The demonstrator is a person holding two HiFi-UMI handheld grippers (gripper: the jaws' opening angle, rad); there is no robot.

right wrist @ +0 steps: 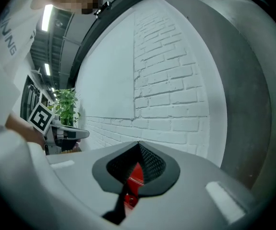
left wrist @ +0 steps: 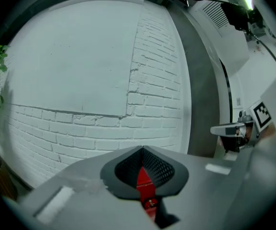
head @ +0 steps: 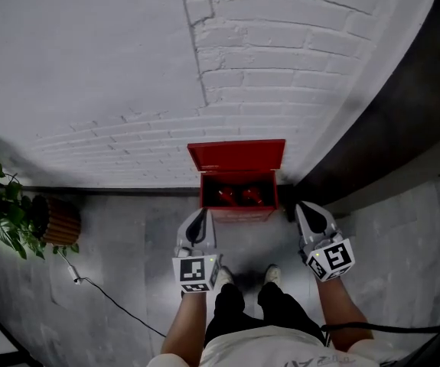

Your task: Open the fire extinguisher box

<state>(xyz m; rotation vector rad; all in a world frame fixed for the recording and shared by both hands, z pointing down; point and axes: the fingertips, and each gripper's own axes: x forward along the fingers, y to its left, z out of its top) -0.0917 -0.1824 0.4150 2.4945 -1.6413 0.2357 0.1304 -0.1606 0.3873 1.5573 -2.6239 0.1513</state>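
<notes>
Both the left claw (head: 198,219) and the right claw (head: 306,209) are closed tight and empty, held near the red metal fire extinguisher box (head: 236,157), its lid up.

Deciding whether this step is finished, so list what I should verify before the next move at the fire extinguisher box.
1. Lid standing upright, open: ok.
2. Red items visible inside fire extinguisher box: ok.
3. Left gripper clear of the box, jaws together, empty: ok.
4. Right gripper clear of the box, jaws together, empty: ok.
5. Lid stays up unaided: cannot tell.
6. Floor cable apart from the shoes: ok.
</notes>
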